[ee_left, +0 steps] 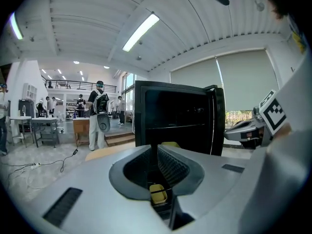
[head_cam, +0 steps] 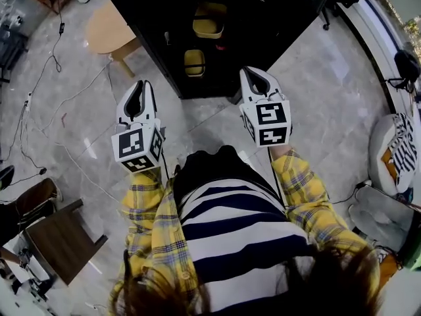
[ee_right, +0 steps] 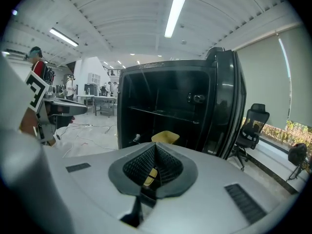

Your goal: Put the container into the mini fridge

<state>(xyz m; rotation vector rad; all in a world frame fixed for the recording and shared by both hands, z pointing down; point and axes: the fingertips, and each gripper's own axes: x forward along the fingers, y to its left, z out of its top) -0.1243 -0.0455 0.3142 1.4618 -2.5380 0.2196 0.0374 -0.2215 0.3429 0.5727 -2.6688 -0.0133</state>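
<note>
A black mini fridge [head_cam: 217, 45] stands open in front of me. Two yellow containers sit inside it, one on the upper shelf [head_cam: 208, 21] and one lower down [head_cam: 195, 62]. My left gripper [head_cam: 137, 89] hovers just left of the fridge front, jaws shut with nothing between them. To the fridge's lower right my right gripper [head_cam: 254, 76] is also shut and empty. In the left gripper view the fridge [ee_left: 178, 116] fills the middle beyond the left gripper [ee_left: 157, 149]. In the right gripper view a yellow container [ee_right: 165, 137] shows inside the fridge [ee_right: 165, 106], just past the right gripper [ee_right: 155, 147].
The fridge door [ee_right: 225, 111] is swung open to the right. A round wooden table [head_cam: 108, 29] stands left of the fridge, and a dark stool [head_cam: 60, 239] is at my left. Cables [head_cam: 39, 78] trail over the floor. People [ee_left: 99, 112] stand far off; an office chair [ee_right: 254, 123] is at right.
</note>
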